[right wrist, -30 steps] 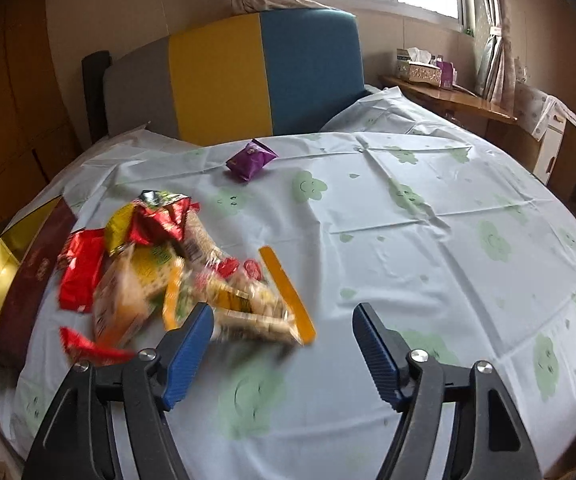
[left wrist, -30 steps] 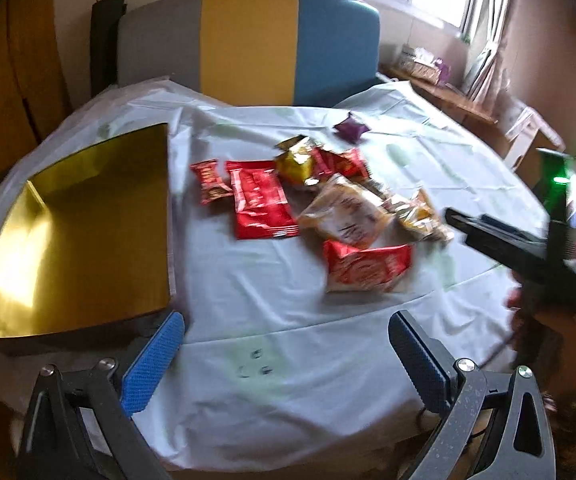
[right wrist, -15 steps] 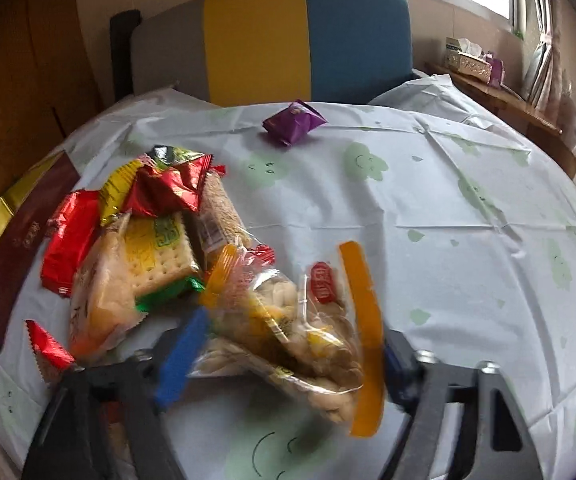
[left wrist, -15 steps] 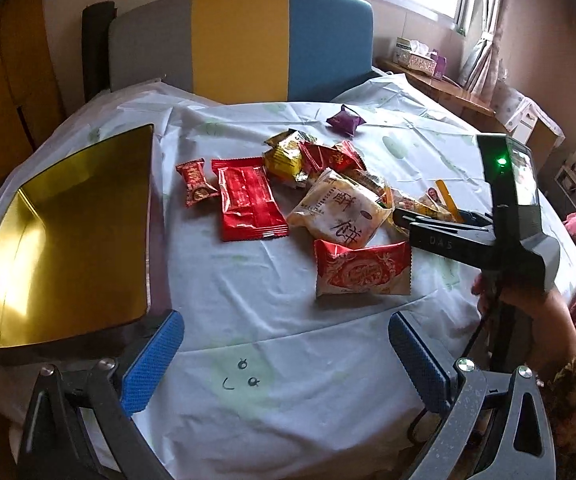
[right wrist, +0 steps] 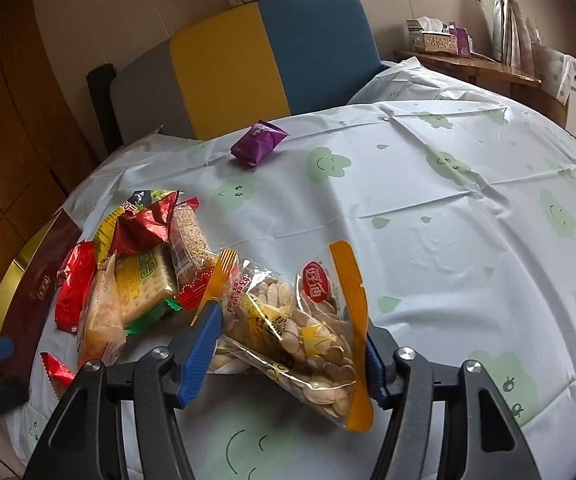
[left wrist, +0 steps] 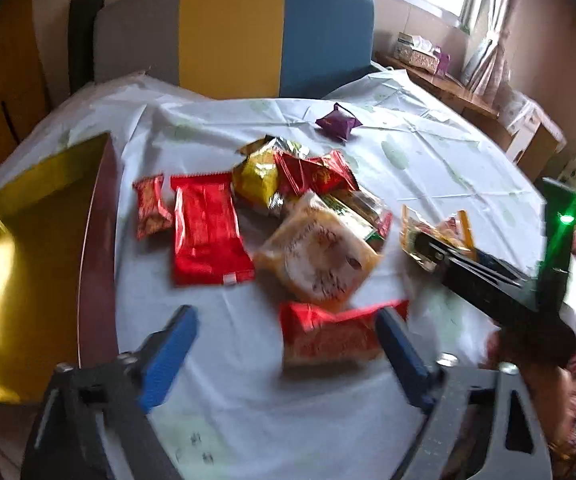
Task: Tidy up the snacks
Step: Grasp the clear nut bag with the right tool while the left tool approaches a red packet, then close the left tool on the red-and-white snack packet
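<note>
Already the right gripper (right wrist: 288, 344), whose jaws have just been closing, pinches the seed bag (right wrist: 288, 332) at the near right of the pile, and that slippery film could slide free. The left gripper (left wrist: 288, 344), jaws spread though just narrowing, straddles a red packet (left wrist: 328, 332) untouched and may nudge it. Roughly ten snacks, one gold tray (left wrist: 19, 260) at left.

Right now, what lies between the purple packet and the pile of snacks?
Only bare tablecloth; the purple packet sits apart from the pile of snacks. The right wrist view shows it.
</note>
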{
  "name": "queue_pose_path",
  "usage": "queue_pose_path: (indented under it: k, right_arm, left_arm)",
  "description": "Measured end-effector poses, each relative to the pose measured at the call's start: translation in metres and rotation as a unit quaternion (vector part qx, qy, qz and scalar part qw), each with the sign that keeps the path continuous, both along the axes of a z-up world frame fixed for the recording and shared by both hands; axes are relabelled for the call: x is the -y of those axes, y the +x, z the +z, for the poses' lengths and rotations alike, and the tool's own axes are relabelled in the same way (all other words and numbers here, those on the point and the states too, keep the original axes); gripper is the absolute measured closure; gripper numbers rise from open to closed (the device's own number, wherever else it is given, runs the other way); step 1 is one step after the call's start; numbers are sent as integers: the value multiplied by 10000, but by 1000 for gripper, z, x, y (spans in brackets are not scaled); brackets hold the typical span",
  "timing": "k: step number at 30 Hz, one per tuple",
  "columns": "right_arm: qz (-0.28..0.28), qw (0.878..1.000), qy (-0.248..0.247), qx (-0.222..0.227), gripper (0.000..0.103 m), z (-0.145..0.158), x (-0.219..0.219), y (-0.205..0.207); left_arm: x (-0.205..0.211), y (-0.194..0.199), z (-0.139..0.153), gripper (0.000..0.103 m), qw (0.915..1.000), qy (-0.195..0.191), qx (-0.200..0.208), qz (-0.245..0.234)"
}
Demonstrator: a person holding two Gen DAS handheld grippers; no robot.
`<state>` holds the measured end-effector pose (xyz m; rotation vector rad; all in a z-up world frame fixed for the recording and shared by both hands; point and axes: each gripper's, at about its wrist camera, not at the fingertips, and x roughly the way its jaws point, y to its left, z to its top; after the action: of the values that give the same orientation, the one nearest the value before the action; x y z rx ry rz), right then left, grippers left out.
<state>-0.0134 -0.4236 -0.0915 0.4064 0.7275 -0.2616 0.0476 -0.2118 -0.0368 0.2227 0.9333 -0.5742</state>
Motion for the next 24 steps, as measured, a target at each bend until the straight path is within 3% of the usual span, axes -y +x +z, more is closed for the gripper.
queue_pose_path:
  k: [1,2,6,7,11,12,14,15,17,20,24]
  right_arm:
    - [-3,10000,6,12,39,0,0,0]
    - [-3,10000,17,20,39,0,0,-1]
    - [-3,10000,44,46,38,0,1,-2]
    - [-3,10000,49,51,38,0,1,-2]
    - [-1,10000,61,64,38,0,1,-2]
    - [-1,10000,63,68,38,0,1,-2]
    - [0,9999,70,76,38,-1,2,-2]
    - [-1,9999,72,80,38,-1,2,-3]
    - [0,9999,74,79,38,-1,2,-2]
    - [0,9999,74,79,38,-1,2,-2]
    - [0,9999,75,79,38,-1,2,-2]
  left_arm:
    - [6,4,-5,49,9998,200,16,-22]
    - [11,8,-11,58,9994,342,-51,-92]
    - [11,12,-32,72,9966,812,-150,-62]
    - [8,11,-35,72,9958,898,-167,-42]
    - [-14,2,-33,68,9982,471,-364,-34]
    - [-20,0,-32,62,9985,339,-430,31]
    - [-31,-7,-25,33,9986,-80,-505,136]
    - [-33,-11,-22,29,9987,-205,-459,76]
    - [-26,-19,-16,27,9993,-254,-202,-199]
    - [-9,-26,-14,28,9982,58,84,-591]
    - [9,-34,-20,33,9936,248,102,-1099]
